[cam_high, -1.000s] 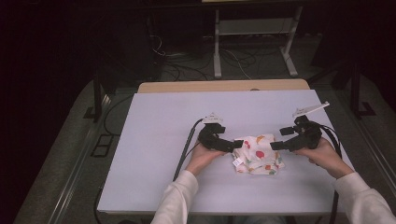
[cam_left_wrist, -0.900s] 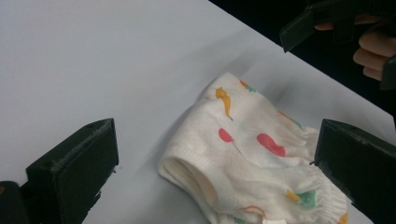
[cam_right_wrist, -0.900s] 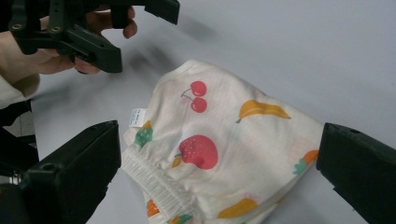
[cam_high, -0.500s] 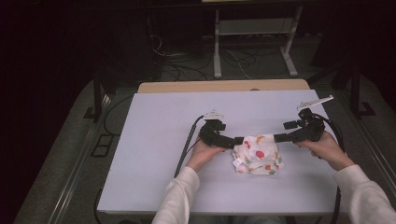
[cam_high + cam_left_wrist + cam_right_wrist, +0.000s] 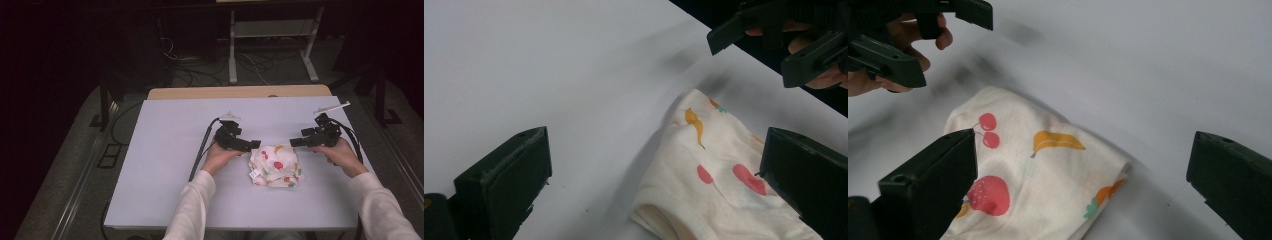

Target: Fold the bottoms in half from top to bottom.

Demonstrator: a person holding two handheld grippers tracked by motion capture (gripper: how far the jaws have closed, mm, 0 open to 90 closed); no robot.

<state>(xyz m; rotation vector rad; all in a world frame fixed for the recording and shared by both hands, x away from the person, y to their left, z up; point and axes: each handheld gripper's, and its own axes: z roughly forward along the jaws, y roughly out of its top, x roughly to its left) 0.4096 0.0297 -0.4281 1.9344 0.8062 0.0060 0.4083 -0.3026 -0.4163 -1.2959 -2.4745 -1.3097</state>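
Since the earlier frames we see the right tongs (image 5: 295,142) lifted off the cloth's right edge and drawn up and away to its upper right, while the left tongs (image 5: 255,145) have stayed at the cloth's upper left corner. The folded cloth (image 5: 275,165), white with a fruit print, lies flat on the table (image 5: 165,150) right of the middle, nearer the person's edge than the far edge, with a small tag showing at its lower left corner. In the left gripper view we find the cloth (image 5: 719,185) lying between the jaws, which stand wide apart and hold nothing; the right-hand jaw sits over the cloth's near side, and whether it touches the fabric we cannot tell. In the right gripper view the cloth (image 5: 1033,170) lies low between jaws that are likewise spread wide and empty, with its folded corner pointing toward the bare table (image 5: 1148,60). The two tongs face each other across the cloth's far edge, near each other but apart. Around the cloth we see open table on every side: a broad stretch to the left, a clear band beyond it up to the far edge, and a narrower strip to the right edge, where the right hand (image 5: 337,152) rests.
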